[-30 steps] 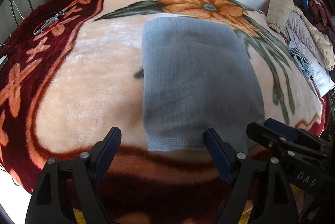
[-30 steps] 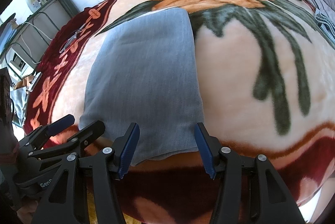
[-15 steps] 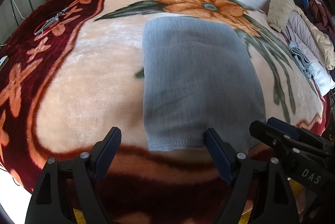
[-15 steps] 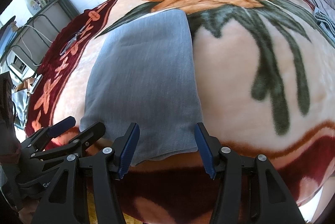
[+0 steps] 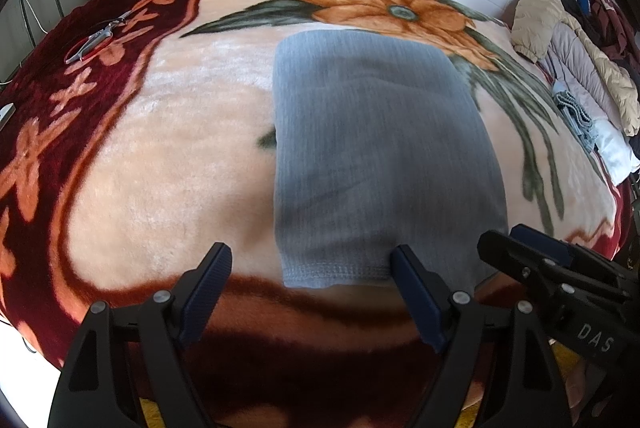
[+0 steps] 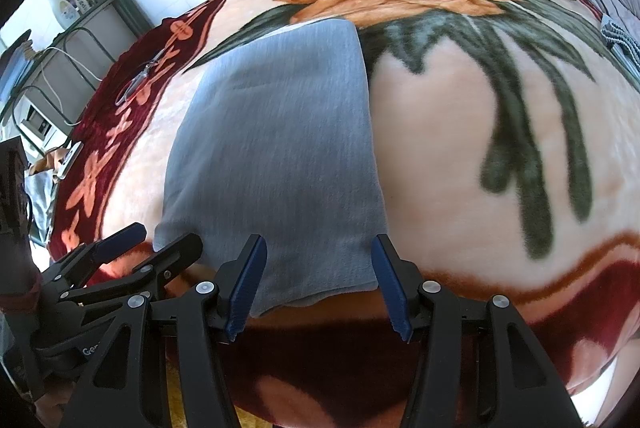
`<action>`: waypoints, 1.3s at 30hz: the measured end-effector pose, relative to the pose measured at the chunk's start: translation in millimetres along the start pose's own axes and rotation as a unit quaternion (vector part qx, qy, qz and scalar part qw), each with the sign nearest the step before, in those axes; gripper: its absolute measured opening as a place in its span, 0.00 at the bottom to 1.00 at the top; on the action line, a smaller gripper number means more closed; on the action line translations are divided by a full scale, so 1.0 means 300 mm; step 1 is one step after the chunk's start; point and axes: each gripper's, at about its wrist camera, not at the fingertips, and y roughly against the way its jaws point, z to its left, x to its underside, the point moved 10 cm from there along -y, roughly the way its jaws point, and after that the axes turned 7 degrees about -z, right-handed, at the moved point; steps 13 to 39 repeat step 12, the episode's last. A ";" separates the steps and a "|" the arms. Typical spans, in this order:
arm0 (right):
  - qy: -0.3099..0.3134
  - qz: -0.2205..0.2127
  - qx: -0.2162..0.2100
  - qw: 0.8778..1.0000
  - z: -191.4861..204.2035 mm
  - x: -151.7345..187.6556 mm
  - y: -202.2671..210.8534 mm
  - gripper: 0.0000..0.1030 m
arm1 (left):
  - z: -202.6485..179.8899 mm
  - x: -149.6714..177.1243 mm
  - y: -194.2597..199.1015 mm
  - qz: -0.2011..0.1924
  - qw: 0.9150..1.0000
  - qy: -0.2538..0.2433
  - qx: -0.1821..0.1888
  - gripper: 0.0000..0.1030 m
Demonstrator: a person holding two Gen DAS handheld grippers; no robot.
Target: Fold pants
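The grey pants (image 5: 376, 156) lie folded flat in a long rectangle on the floral blanket (image 5: 168, 156), their hemmed near edge close to the bed's front. They also show in the right wrist view (image 6: 280, 156). My left gripper (image 5: 310, 270) is open and empty, just in front of the near left corner of the pants. My right gripper (image 6: 318, 268) is open and empty, just in front of the near right corner. Each gripper shows at the edge of the other's view.
Scissors (image 5: 94, 40) lie on the blanket's dark red border at the far left. A pile of jackets and clothes (image 5: 576, 68) lies along the bed's right side. A metal rack with bottles (image 6: 68, 8) stands left of the bed, by the white tiled wall.
Almost nothing has changed. Both grippers stay open at the near edge of the pants, with only a slight drift of the views.
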 end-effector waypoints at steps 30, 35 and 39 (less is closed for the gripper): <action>-0.003 0.001 -0.001 1.000 0.004 0.000 0.000 0.54 | -0.001 0.001 -0.001 0.001 1.000 0.000 0.001 0.83; -0.003 0.001 -0.001 1.000 0.004 0.000 0.000 0.54 | -0.001 0.001 -0.001 0.001 1.000 0.000 0.001 0.83; -0.003 0.001 -0.001 1.000 0.004 0.000 0.000 0.54 | -0.001 0.001 -0.001 0.001 1.000 0.000 0.001 0.83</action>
